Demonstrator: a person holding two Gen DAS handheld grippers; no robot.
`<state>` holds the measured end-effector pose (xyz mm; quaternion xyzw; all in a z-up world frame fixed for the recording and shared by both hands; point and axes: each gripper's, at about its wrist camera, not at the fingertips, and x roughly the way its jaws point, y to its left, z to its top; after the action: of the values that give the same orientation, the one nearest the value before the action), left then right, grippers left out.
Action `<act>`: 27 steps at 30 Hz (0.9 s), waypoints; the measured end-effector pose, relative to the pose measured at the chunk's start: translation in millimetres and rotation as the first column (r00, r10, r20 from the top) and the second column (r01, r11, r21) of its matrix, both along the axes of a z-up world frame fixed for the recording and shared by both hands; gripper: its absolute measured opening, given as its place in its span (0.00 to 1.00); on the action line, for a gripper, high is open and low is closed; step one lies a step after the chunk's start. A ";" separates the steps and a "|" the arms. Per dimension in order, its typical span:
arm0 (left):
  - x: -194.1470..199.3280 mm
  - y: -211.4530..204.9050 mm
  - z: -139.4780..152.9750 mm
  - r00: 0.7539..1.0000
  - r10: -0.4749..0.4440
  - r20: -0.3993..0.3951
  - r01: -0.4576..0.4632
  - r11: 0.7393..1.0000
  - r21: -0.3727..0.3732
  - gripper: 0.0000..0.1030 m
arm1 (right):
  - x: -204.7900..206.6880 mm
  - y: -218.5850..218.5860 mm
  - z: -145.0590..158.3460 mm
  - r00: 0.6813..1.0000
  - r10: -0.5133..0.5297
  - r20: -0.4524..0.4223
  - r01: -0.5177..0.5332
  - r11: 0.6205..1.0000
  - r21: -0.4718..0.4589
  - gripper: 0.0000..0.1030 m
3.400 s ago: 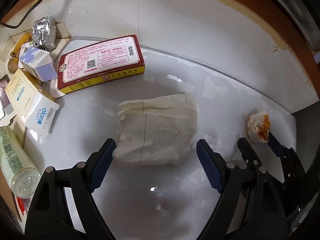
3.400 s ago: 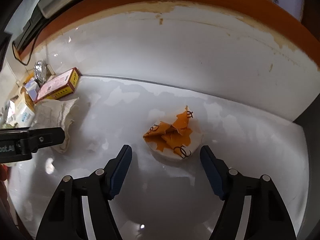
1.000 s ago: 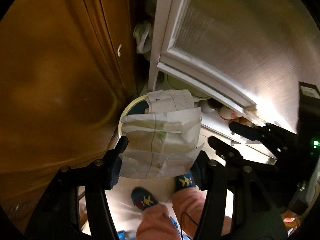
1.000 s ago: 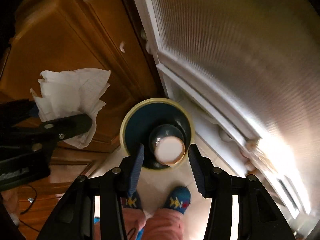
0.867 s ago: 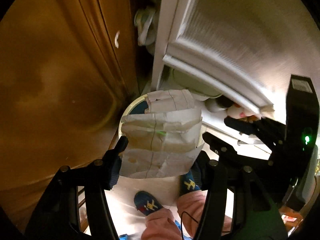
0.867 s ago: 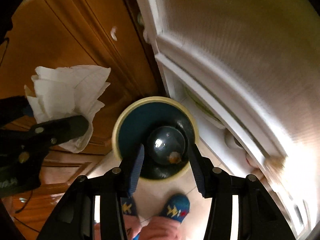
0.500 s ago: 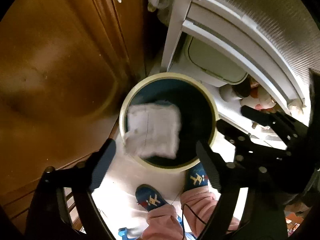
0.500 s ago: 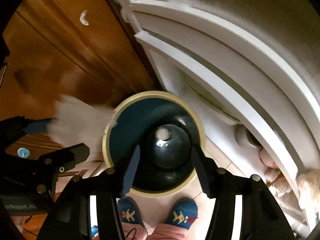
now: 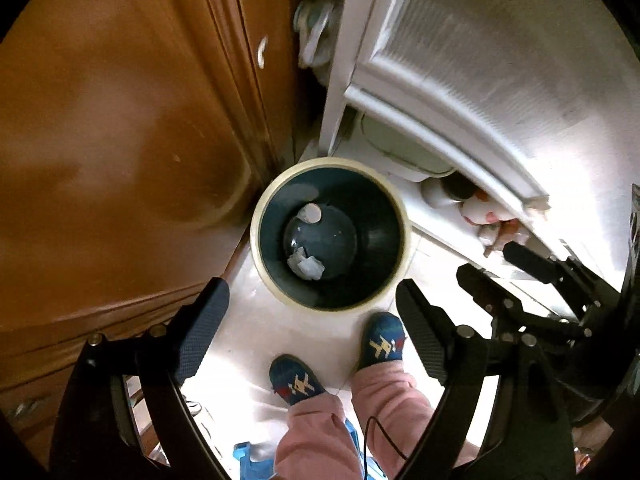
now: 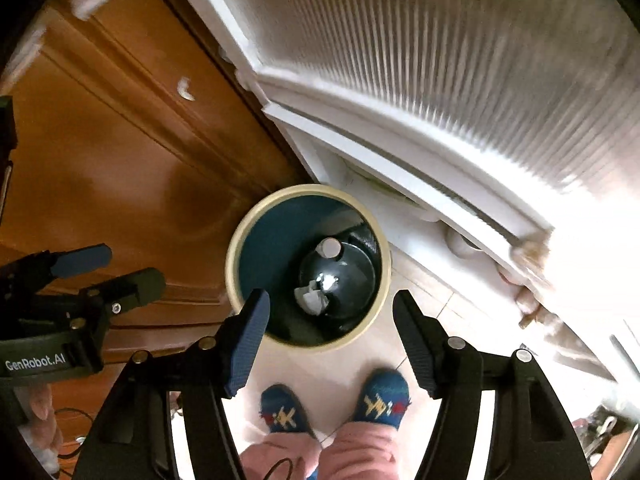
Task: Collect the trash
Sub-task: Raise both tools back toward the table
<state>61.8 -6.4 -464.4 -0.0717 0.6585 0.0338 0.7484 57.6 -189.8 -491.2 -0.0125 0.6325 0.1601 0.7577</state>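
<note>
Down below, both tools hang over the round bin (image 9: pixel 394 208) on the floor. The left tool (image 9: pixel 312 320) stands wide and empty; the right tool (image 10: pixel 330 332) is opening, with nothing between its jaws. A crumpled tissue (image 9: pixel 306 266) lies at the bin's bottom, and a small round wrapper (image 9: pixel 312 213) lies at twelve o'clock from it.

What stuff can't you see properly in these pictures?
- Small round white piece at the bottom of the trash bin, both views: too small to identify.
- Crumpled paper: too dim for any markings.
- Objects under the white door, left wrist view: partly hidden by the door's edge and glare.
- The person above the pink trousers: cut off by the picture edge.
</note>
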 end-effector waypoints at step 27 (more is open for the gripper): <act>-46.4 13.8 415.3 0.896 -0.126 0.427 0.126 0.992 0.027 0.81 | -52.1 37.2 405.2 0.924 -0.030 0.381 0.026 1.000 0.016 0.63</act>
<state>15.4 7.4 -49.1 -0.0352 0.4819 -0.0318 0.8750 5.5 -152.6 -86.0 -0.0301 0.4726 0.1470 0.8684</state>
